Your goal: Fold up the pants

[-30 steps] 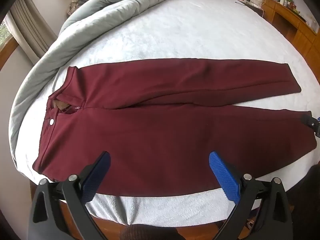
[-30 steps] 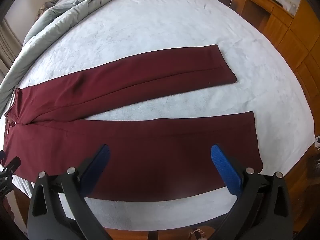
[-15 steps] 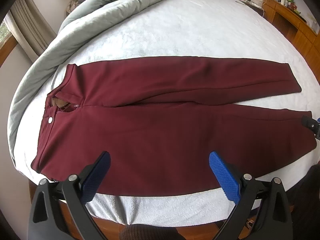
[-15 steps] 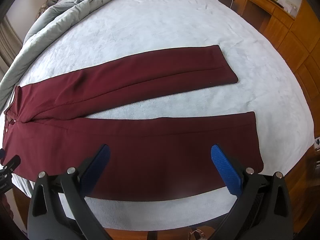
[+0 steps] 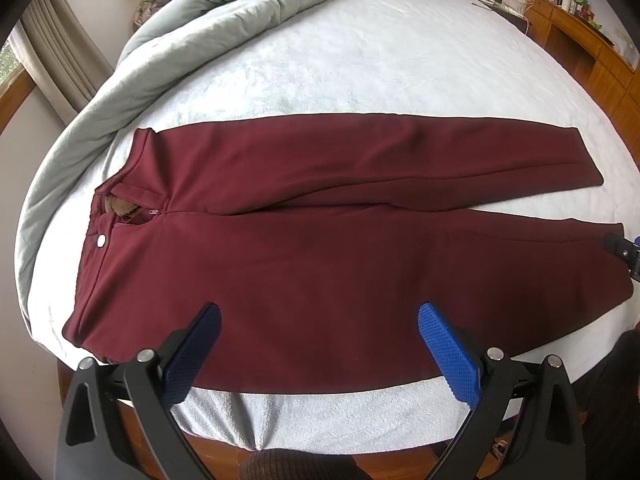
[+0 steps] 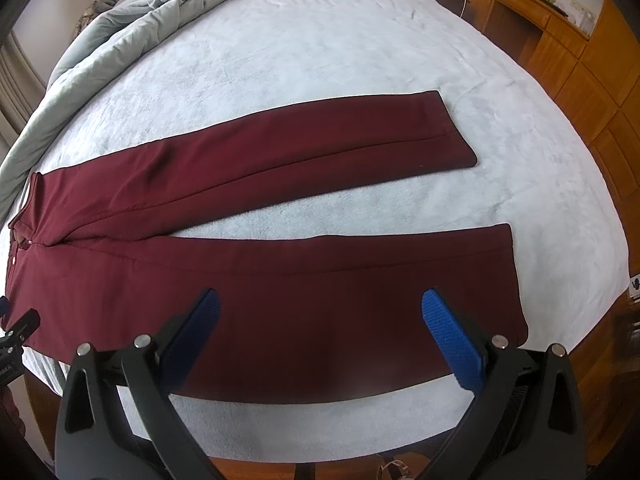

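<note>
Dark red pants (image 5: 320,248) lie flat on the pale bed sheet (image 5: 360,60), waistband at the left with a silver button (image 5: 101,241), both legs stretched to the right. My left gripper (image 5: 318,320) hovers open over the near thigh, nothing between its blue pads. In the right wrist view the pants (image 6: 300,280) show both legs apart in a V, hems at the right. My right gripper (image 6: 320,308) hangs open above the near leg, holding nothing. Each gripper's black tip peeks into the other's view at the frame edge.
A rumpled grey duvet (image 5: 168,40) is piled along the far left of the bed. Wooden cabinets (image 6: 580,72) with small items line the right wall. The bed's wooden front edge (image 5: 360,460) runs just below the grippers. A curtain (image 5: 52,52) hangs at the left.
Both views have drifted slightly; the pants sit a touch lower left in the left wrist view. Both grippers stay open and the pants have not been moved.
</note>
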### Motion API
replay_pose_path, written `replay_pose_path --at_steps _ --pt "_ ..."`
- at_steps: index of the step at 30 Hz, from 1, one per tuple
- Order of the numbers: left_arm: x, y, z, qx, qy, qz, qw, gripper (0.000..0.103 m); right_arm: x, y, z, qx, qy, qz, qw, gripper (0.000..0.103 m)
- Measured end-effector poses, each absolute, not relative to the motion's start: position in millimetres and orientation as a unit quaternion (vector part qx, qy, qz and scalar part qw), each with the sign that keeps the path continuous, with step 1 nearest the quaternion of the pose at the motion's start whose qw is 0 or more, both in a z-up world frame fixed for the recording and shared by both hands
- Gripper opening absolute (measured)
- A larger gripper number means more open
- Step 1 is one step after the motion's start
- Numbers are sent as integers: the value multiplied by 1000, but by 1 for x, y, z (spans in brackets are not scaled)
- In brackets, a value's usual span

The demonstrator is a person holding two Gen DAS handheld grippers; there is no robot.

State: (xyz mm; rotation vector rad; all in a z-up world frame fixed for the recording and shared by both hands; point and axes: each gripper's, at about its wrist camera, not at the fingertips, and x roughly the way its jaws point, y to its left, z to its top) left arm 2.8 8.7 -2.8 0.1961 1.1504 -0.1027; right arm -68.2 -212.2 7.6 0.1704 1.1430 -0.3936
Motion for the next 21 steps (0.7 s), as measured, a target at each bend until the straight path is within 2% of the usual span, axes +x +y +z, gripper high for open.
replay_pose_path --at_steps 21 --pt "5 7 -1 97 542 -46 833 99 -65 -210 5 79 540 -181 818 101"
